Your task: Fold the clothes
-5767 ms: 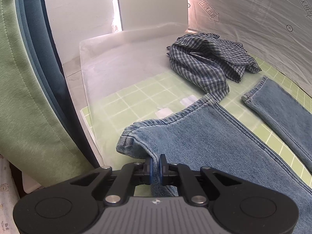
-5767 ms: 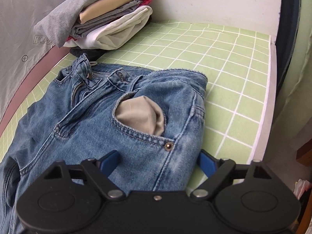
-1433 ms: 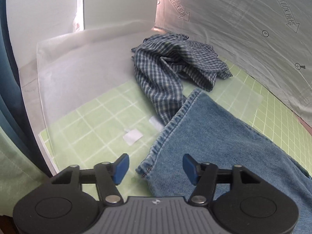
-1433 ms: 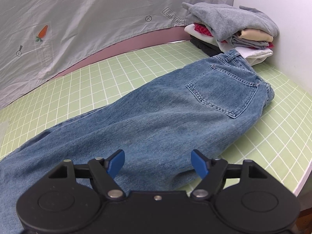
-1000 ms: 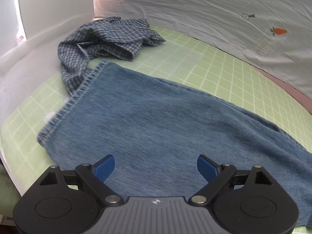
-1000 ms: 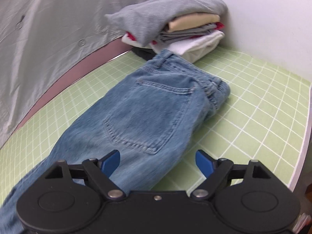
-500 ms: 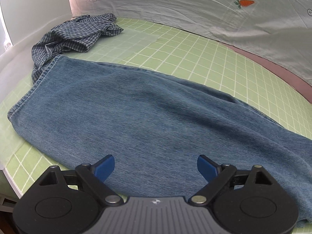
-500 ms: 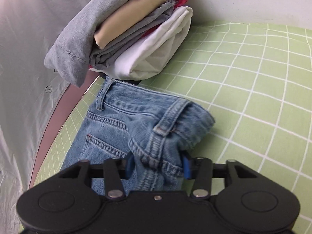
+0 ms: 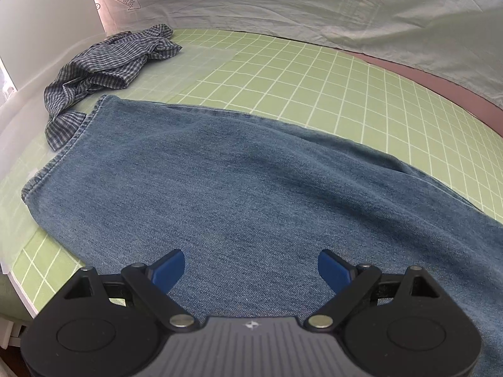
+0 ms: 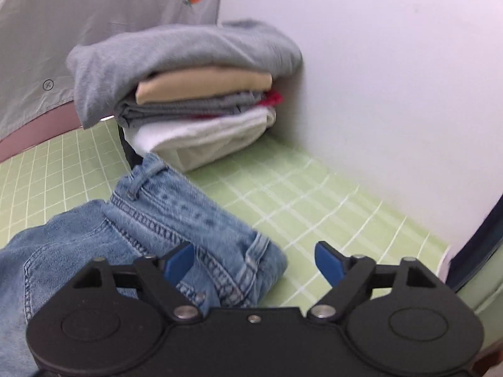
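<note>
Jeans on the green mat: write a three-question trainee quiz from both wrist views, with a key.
1. True or false: the left gripper is shut on the jeans.
2. Which garment lies beyond the jeans' hem: A) checked shirt B) towel C) sock?
3. Fill in: the top item of the folded stack is ____ in colour.

Key: 1 false, both it and the right gripper are open; 2 A; 3 grey.

Blue denim jeans (image 9: 251,172) across our green gridded mat (image 9: 314,78).
Behind their hem we find the crumpled checked shirt (image 9: 107,62); behind their waistband (image 10: 176,207), the stack of folded clothes (image 10: 195,100).
</note>
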`<state>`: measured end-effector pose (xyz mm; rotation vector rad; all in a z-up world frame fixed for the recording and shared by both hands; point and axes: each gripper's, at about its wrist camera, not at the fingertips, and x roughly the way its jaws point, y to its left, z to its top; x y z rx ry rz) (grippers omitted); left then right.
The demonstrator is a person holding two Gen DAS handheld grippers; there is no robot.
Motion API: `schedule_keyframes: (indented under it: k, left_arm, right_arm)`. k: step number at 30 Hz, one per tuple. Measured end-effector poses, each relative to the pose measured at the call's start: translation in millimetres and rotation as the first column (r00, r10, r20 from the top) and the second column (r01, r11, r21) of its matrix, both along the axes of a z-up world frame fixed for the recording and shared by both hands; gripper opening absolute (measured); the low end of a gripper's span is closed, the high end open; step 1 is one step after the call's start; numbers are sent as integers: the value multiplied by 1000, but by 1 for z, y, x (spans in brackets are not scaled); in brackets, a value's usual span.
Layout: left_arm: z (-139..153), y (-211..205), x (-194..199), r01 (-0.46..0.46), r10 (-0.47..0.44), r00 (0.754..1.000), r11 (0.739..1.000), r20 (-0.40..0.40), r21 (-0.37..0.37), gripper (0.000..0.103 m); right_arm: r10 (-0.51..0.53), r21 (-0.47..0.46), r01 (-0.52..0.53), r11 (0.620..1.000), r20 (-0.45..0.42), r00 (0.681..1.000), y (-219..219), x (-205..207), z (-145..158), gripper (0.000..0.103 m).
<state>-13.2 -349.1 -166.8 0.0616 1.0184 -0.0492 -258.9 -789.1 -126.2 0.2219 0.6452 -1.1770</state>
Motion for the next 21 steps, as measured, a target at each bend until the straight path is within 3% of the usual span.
schedule_keyframes:
  k: [2,5,10,12,14,17,18,19,21]
  left_arm:
    - [-4,2,2,-7,7,1000,1000,-9,8,92]
    - [-13,5,8,-18,18,1000,999,-18,35,94]
    - [-29,12,19,-74,77,996,996,-53,49,94]
    - [-33,14,21,-94,97,993,995,-69,44,96]
    - [-34,14,22,-95,98,993,994,-65,50,98]
    - [-36,16,23,-100,103,992,994,-67,46,103]
    - [-36,19,24,-105,108,992,994,-72,36,103]
    - [-36,21,24,-109,110,991,994,-76,25,103]
    - [-37,23,25,-111,112,991,994,-78,9,103]
  right_arm:
    - [86,-44,-87,995,-11,996,10,20,9,88]
    - [248,-18,-248,969,19,969,25,57,11,89]
    - [498,103,-507,856,104,861,71,127,-5,84]
    - [564,134,-571,810,92,821,93,149,-15,79]
    - [596,152,-596,788,51,801,108,166,-27,75]
    - [623,190,-607,771,-29,782,116,187,-45,35]
    - [636,208,-618,758,-25,771,114,190,-50,13]
    - [640,210,-623,753,-14,769,110,190,-52,4]
    - [646,197,-633,748,1,763,105,190,-49,3]
